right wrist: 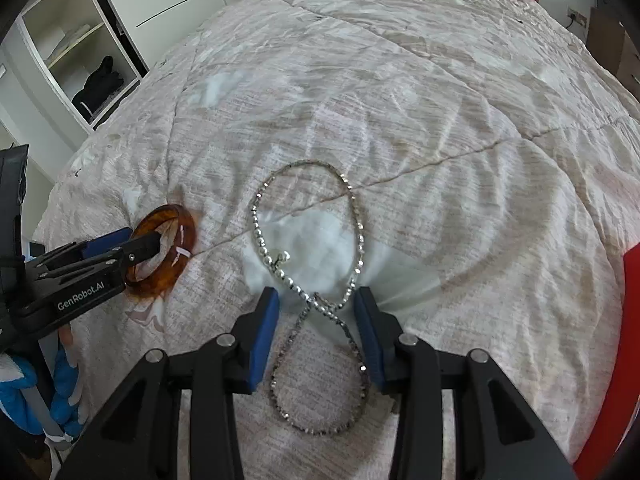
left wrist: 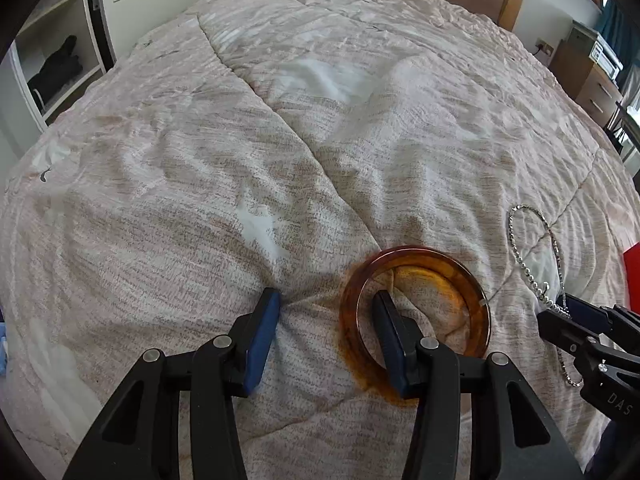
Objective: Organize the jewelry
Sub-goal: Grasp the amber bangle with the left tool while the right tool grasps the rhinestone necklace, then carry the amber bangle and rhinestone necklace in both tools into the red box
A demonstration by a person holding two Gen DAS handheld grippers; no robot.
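An amber bangle [left wrist: 420, 256] lies flat on the pale quilt [left wrist: 240, 152]. My left gripper [left wrist: 327, 294] is open and low over it, one finger inside the ring and the other outside to the left, so the rim's left side lies between the blue pads, untouched. A silver bead necklace [right wrist: 258, 224] lies in a figure eight on the quilt [right wrist: 440, 120]. My right gripper [right wrist: 317, 294] is open and straddles its crossing point. The right wrist view also shows the bangle [right wrist: 188, 236] with the left gripper [right wrist: 132, 244]; the left wrist view shows the necklace [left wrist: 514, 240] and the right gripper [left wrist: 568, 316].
A red object [right wrist: 624, 320] lies at the right edge of the bed. Blue cloth [right wrist: 24, 400] hangs at the near left. An open wardrobe [right wrist: 100, 80] with dark clothes stands left of the bed, and a wooden nightstand [left wrist: 596, 84] stands at the far right.
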